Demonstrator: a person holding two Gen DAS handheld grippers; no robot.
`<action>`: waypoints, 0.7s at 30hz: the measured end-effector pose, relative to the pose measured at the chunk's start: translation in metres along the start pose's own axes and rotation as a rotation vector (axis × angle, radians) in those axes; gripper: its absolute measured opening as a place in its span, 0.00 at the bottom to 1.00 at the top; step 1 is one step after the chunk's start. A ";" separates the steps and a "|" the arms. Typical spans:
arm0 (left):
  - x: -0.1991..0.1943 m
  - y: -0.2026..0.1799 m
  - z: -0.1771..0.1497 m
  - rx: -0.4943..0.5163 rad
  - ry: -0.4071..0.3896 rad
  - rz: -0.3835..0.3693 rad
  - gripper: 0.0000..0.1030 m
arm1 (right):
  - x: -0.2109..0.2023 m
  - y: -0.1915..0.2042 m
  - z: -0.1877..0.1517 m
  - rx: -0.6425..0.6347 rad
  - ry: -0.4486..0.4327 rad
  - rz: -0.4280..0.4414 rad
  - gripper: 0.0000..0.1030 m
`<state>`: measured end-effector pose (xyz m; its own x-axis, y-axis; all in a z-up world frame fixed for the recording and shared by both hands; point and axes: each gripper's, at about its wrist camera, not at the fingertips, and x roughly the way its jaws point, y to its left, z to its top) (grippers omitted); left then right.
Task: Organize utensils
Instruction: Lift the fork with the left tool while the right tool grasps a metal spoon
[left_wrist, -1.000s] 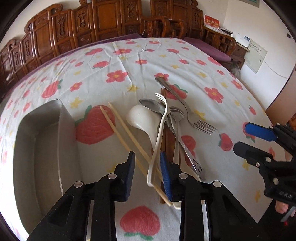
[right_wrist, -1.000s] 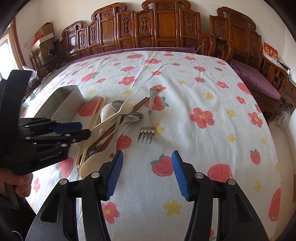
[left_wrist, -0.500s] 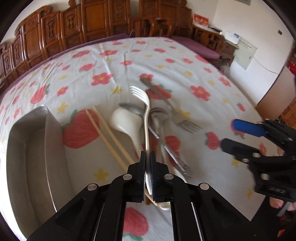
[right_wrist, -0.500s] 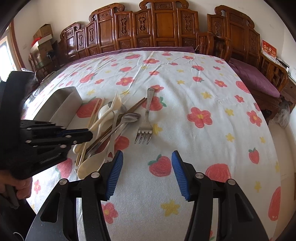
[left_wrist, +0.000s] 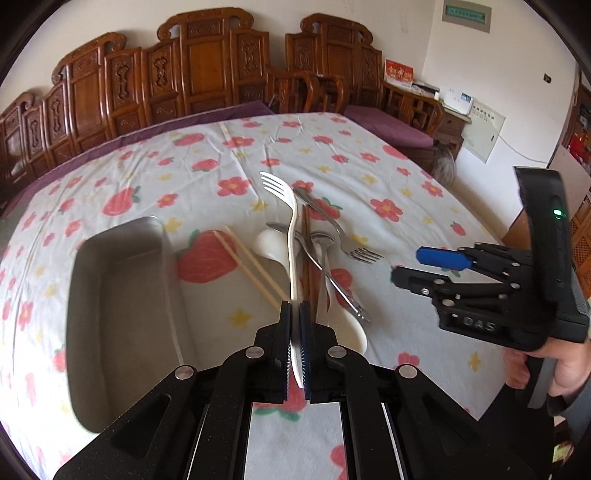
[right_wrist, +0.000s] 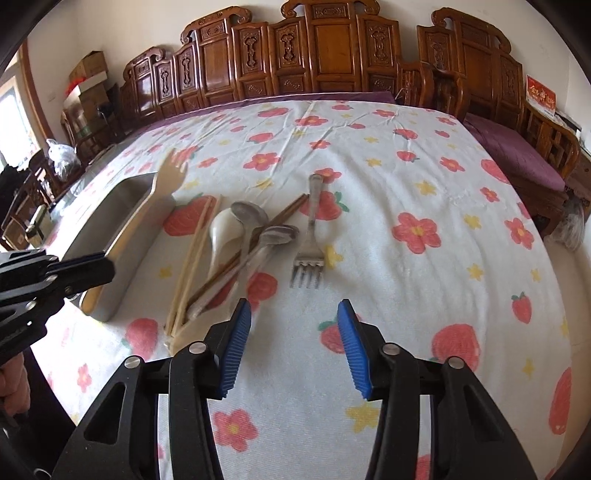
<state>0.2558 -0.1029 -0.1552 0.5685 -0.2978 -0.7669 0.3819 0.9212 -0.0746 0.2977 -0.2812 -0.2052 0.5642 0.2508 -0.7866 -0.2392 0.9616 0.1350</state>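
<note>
The left tongs (left_wrist: 294, 321) clamp the white fork (left_wrist: 290, 221) above the utensil pile, metal tray (left_wrist: 110, 295) to their left, while the right tongs (right_wrist: 291, 347), just narrowing, hold nothing.

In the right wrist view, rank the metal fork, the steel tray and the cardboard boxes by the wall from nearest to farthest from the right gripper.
From the right gripper:
1. Metal fork, just ahead on the cloth, tines toward the gripper.
2. Steel tray, farther off to the left.
3. Cardboard boxes, far left by the wall.
</note>
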 end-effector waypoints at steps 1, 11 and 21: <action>-0.002 0.000 -0.001 0.001 -0.004 0.001 0.04 | 0.002 0.005 0.002 0.005 0.000 0.008 0.48; -0.029 0.010 -0.015 -0.018 -0.045 0.005 0.04 | 0.056 0.024 0.028 0.102 0.059 0.020 0.32; -0.045 0.022 -0.023 -0.052 -0.072 -0.008 0.04 | 0.083 0.014 0.042 0.212 0.120 0.055 0.21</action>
<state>0.2215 -0.0636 -0.1368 0.6174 -0.3208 -0.7182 0.3496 0.9298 -0.1148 0.3749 -0.2417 -0.2432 0.4540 0.3006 -0.8388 -0.0891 0.9520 0.2930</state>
